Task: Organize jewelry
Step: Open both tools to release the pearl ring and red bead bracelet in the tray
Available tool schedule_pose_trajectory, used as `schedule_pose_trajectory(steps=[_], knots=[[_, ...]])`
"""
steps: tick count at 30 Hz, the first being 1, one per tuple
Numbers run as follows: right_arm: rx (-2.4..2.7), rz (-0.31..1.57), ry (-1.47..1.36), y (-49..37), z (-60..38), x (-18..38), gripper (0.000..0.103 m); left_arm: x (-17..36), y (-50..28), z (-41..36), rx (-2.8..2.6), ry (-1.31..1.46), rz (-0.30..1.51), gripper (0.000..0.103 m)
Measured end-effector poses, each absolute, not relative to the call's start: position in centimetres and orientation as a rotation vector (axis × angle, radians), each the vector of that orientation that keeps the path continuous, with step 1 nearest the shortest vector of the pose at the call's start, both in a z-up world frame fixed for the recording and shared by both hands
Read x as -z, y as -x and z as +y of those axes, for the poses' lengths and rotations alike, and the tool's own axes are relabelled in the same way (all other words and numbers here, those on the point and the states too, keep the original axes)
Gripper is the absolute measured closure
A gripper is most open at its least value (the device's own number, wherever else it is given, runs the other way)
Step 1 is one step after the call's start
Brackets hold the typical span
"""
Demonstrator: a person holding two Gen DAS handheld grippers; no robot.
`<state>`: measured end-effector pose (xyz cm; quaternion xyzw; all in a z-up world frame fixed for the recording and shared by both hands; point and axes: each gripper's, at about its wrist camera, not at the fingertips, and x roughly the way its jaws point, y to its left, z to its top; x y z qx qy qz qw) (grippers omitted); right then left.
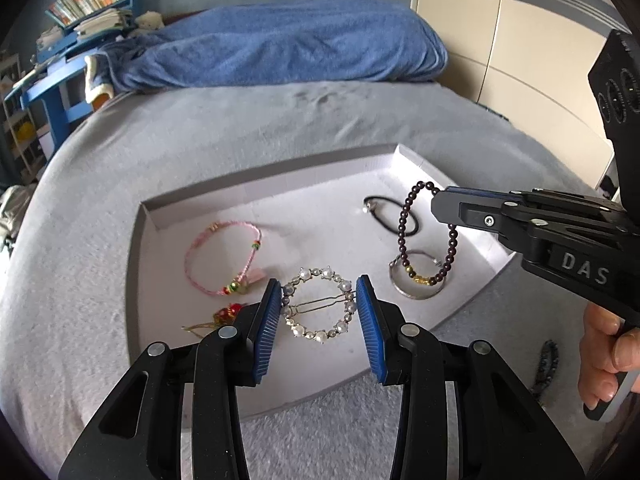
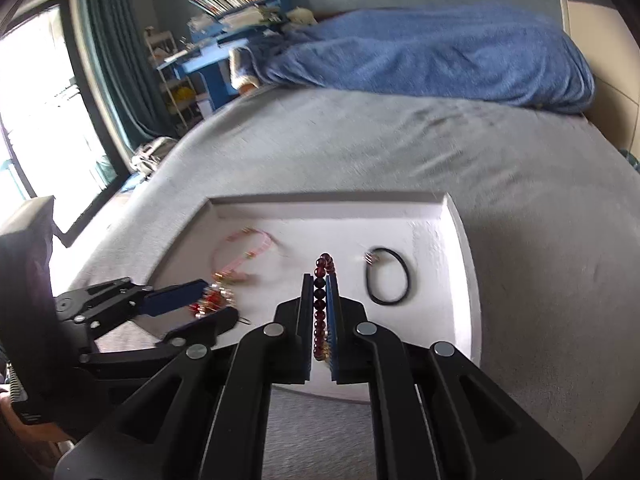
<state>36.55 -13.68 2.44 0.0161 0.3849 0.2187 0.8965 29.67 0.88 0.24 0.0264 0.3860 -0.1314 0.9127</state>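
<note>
My claws [image 1: 318, 312]: black frames, ribbed blue pads. Tray [image 1: 256, 196] white. Bedspread [image 1: 240, 128] grey, blanket [image 1: 280, 40] blue. Beads [image 1: 404, 216] dark red; braided bracelet [image 1: 192, 252] pink; hair tie [image 1: 384, 204] black.

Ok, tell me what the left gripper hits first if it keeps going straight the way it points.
Most likely the pearl hair clip, which the left gripper already holds between its fingers, and right after it the white tray floor beneath. How high the clip hangs above the tray is hard to judge.
</note>
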Motion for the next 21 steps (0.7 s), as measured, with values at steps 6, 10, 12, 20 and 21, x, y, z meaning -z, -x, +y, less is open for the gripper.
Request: schedule_pose_trajectory(steps=[6,10,12,20,21], knots=[[-0.392,0.832,0.012,-37.5,-14.5,-0.8,0.097,1.0,-30.3,0.3,0.266,-0.077,0.828,0.063],[-0.365,0.850,0.028,-37.8,-15.1,0.2,0.097,1.6,-30.4,0.0,0.265,-0.084,0.847,0.063],[-0.354,0.857,0.034,-37.8,-15.3,0.5,0.097,1.8,-30.4,-0.1,0.270,-0.081,0.850,0.063],[-0.332,0.870,0.045,-37.6,-16.1,1.2,0.097,1.9,-30.4,0.0,0.262,-0.073,0.859,0.058],[-0.330,0.870,0.045,-37.5,-16.2,1.2,0.097,1.9,-30.4,0.1,0.256,-0.073,0.857,0.056]])
